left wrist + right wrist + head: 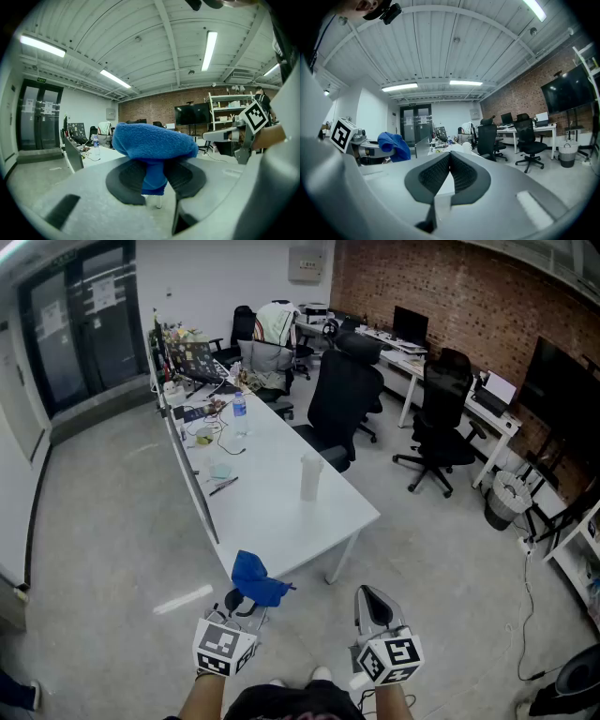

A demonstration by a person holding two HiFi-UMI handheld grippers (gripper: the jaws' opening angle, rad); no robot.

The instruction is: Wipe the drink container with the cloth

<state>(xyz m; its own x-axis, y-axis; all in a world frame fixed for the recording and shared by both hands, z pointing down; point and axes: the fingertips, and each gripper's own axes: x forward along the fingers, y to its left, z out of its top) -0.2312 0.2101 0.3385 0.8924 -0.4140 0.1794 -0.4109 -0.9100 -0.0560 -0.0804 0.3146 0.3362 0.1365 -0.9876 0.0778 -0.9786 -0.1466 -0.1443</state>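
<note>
A blue cloth (255,579) is pinched in my left gripper (246,601), low in the head view, short of the white table's (281,512) near end. In the left gripper view the cloth (153,145) bulges over the shut jaws and hangs between them. A white, translucent drink container (310,477) stands upright on the table, well ahead of both grippers. My right gripper (373,604) is shut and holds nothing; in its own view (449,159) the pads meet. The cloth (393,146) shows to its left there.
The table's far half carries a water bottle (239,409), cables, small items and a laptop (197,360). Black office chairs (345,399) stand right of the table. More desks with monitors line the brick wall. A bin (508,497) sits at right.
</note>
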